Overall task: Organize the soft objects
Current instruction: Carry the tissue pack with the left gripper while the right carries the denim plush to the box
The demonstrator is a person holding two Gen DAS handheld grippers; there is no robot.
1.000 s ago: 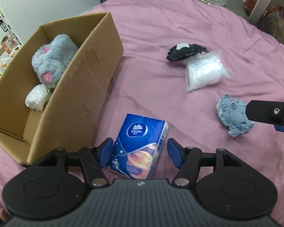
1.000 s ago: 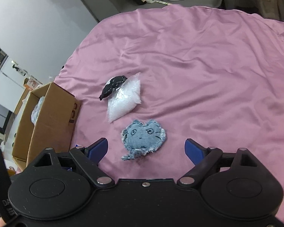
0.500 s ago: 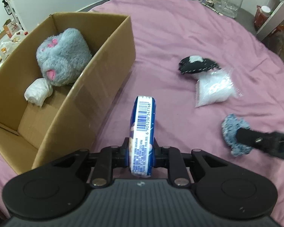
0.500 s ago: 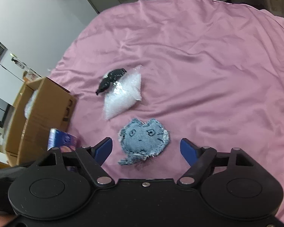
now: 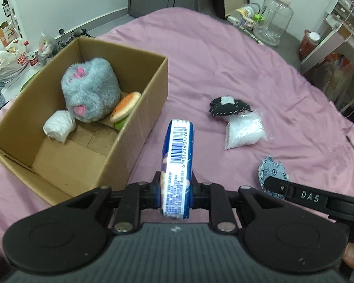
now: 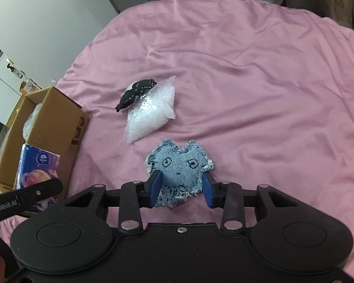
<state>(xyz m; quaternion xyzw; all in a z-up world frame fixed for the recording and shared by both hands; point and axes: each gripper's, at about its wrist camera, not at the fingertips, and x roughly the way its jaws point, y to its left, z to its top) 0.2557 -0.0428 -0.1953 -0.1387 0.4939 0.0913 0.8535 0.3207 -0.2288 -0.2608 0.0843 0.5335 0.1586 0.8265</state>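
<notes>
My left gripper (image 5: 174, 188) is shut on a blue tissue pack (image 5: 178, 155), held on edge above the pink sheet, just right of the open cardboard box (image 5: 139, 127). Inside the box lie a grey plush (image 5: 89, 92), a burger toy (image 5: 126, 106) and a white bundle (image 5: 58, 126). My right gripper (image 6: 181, 186) has its jaws closing on a denim cat cushion (image 6: 179, 165), and both blue pads press its sides. A black stitched pouch (image 6: 137, 89) rests against a clear bag of white beads (image 6: 151, 113) farther out on the sheet.
The pink sheet (image 5: 224, 59) covers the whole bed. A clear jar (image 5: 272, 21) and small clutter stand beyond its far edge, shelves (image 5: 330, 35) are at the right, and plastic bags (image 5: 7, 61) lie on the floor left of the box.
The left gripper shut on the tissue pack, turned it on edge and lifted it beside the box. The right gripper's jaws narrowed from wide apart onto the denim cushion.
</notes>
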